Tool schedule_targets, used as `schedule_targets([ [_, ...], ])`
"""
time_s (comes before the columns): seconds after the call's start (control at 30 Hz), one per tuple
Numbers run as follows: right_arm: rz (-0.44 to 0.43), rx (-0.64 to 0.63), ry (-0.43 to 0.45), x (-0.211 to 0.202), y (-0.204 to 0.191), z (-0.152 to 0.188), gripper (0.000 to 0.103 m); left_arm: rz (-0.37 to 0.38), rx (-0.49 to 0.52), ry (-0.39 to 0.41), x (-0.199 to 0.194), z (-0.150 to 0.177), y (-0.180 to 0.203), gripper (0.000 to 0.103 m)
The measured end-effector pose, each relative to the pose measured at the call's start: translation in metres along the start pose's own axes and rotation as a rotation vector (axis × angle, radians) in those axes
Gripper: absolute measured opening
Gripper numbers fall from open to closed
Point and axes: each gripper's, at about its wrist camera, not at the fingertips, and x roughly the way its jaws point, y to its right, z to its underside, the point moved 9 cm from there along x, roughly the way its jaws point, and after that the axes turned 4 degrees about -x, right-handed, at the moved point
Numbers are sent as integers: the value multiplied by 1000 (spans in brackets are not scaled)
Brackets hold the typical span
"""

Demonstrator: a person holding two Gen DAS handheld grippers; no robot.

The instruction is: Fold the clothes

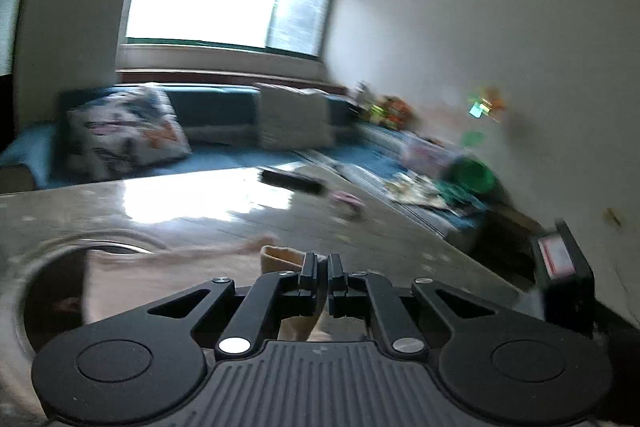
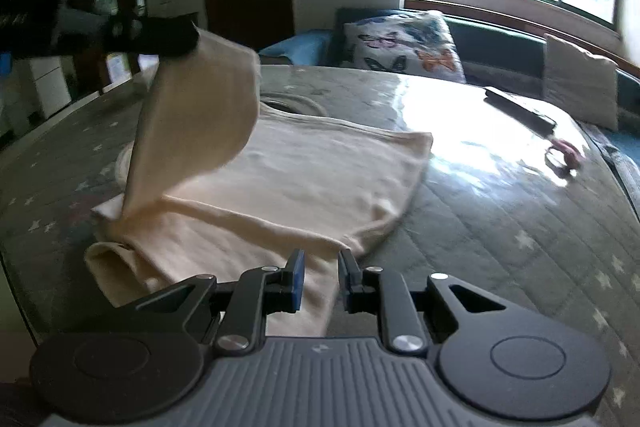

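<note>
A cream garment point(image 2: 320, 179) lies spread on the grey quilted table cover point(image 2: 500, 247). Its long sleeve point(image 2: 192, 115) is lifted up and curls over the body of the garment. My left gripper point(image 2: 188, 39) is shut on that sleeve's end, high at the upper left of the right wrist view. In its own view the left gripper point(image 1: 323, 263) has its jaws almost together, with cream cloth point(image 1: 280, 257) pinched between them. My right gripper point(image 2: 322, 263) is low at the garment's near edge, its jaws narrow with a fold of cream cloth between the pads.
A flat black object point(image 2: 520, 109) and a small pink thing point(image 2: 566, 151) lie on the far side of the table. A blue sofa behind holds a butterfly cushion point(image 2: 404, 43) and a beige cushion point(image 2: 580, 83). Toys point(image 1: 472, 175) crowd the wall.
</note>
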Motion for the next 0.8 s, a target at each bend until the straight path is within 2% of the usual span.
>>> schedule_targets([
  [0.17, 42, 52, -3, -9, 19, 10, 17, 53, 18, -115, 24, 31, 18, 9],
  [0.23, 53, 74, -2, -12, 24, 12, 17, 57, 37, -140, 25, 42, 19, 24],
  [0.3, 57, 96, 4, -15, 27, 11, 17, 40, 46, -145, 21, 49, 11, 34],
  [0.37, 49, 113, 10, -16, 28, 10, 17, 2, 51, -132, 17, 50, -6, 34],
  [0.47, 18, 116, 11, -11, 20, 7, 17, -95, 22, -120, 8, 50, -46, 34],
  [0.67, -25, 94, 6, 10, 1, -3, 17, -308, -58, -154, -11, 72, -129, 32],
  [0.8, -31, 74, -5, 28, -11, -7, 17, -371, -109, -197, -18, 93, -163, 32],
])
